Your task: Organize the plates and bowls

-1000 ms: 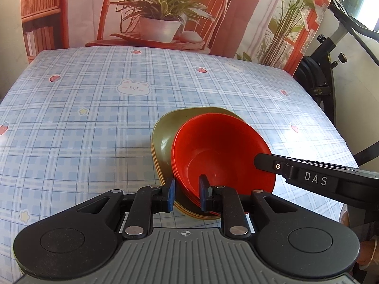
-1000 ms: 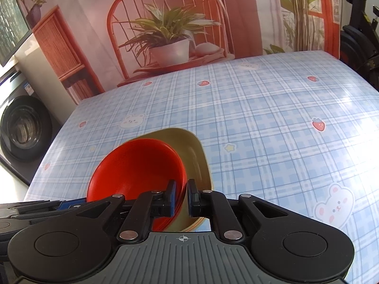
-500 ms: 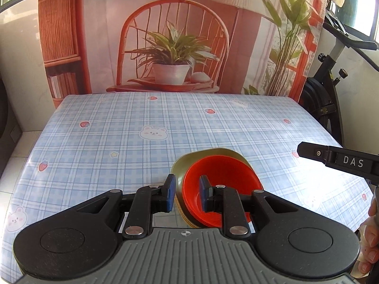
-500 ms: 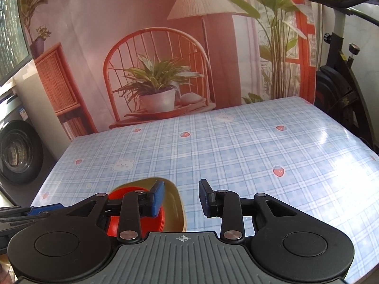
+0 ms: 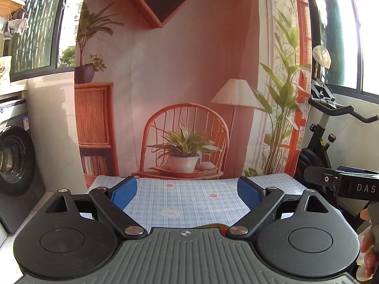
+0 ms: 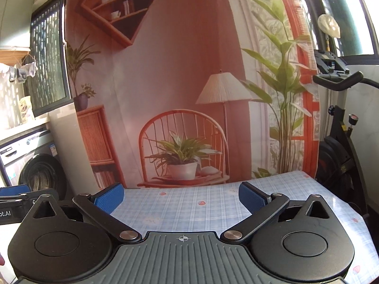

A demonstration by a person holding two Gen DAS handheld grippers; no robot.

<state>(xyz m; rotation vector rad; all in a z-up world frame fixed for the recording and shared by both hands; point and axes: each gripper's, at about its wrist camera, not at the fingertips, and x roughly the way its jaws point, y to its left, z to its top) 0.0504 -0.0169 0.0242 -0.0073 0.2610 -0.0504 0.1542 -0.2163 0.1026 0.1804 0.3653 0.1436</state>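
Peeking out just beneath the left gripper (image 5: 187, 190), a sliver of the olive and red stacked dishes (image 5: 214, 226) shows on the blue checked tablecloth (image 5: 189, 198); their number cannot be told. Both pairs of jaws have just swung wide apart, empty. The right gripper (image 6: 181, 197) sees no dishes.

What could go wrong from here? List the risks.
1. Both the left gripper and right gripper have just been opening, nothing between their fingers; the dish stack is barely visible, so reaching back risks knocking it.
2. The grippers are side by side and could collide.
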